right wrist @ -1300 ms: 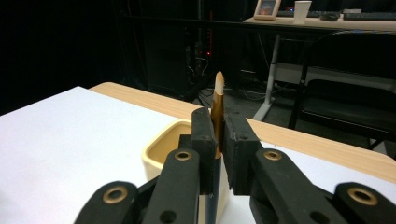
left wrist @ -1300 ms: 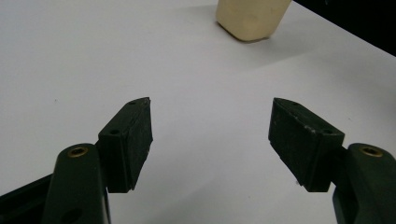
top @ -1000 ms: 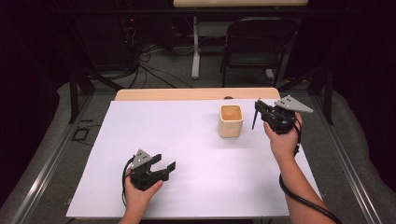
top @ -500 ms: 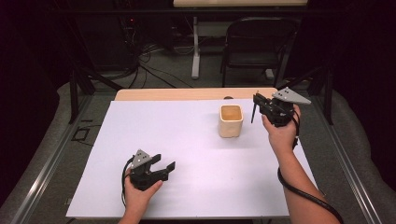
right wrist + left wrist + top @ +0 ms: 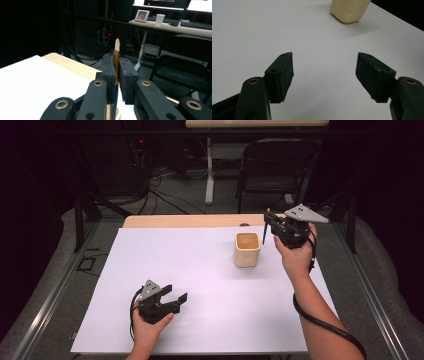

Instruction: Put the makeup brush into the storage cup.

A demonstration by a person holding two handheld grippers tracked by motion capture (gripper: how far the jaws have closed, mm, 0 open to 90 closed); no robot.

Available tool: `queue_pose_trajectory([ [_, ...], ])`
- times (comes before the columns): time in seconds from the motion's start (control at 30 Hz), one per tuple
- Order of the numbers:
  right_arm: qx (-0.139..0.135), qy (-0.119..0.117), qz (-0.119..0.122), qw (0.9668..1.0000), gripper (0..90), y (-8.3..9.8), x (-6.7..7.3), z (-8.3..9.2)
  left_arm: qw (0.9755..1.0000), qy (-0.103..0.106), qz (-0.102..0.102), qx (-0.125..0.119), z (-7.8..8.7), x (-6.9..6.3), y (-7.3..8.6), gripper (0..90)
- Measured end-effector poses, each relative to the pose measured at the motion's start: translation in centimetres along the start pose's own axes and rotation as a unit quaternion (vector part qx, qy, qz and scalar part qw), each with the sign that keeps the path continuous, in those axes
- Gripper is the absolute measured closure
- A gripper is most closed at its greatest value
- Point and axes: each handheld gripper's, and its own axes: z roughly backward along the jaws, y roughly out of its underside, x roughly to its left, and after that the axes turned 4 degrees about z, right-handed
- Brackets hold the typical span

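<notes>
The white tabletop point(image 5: 200, 320) carried a cream square cup point(image 5: 247, 250) toward its far right. The left tongs point(image 5: 176, 299) rested near the front edge, jaws spread wide and empty. The right tongs point(image 5: 268, 224) hovered just right of the cup, clamped shut on a slim brown stick with a pale tip point(image 5: 116, 60). Judged step: carrying the stick to the cup. The next move would call for centring it over the opening and lowering.

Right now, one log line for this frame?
right gripper: shut on stick, raised beside cup | left gripper: open, nothing held, low over table
</notes>
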Motion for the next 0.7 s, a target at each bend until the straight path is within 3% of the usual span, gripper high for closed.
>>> queue_pose_trajectory([
  [0.37, 0.006, -0.012, 0.005, 0.9999, 83.8, -0.2, 1.3, -1.7, 1.0000, 0.000, 0.003, -0.002, 0.1, 0.1, 0.0, 30.9],
  [0.7, 0.014, -0.017, 0.000, 0.9998, 83.8, 0.4, 1.6, -2.7, 1.0000, -0.001, 0.004, -0.003, 0.2, 0.2, -0.1, 30.9],
])
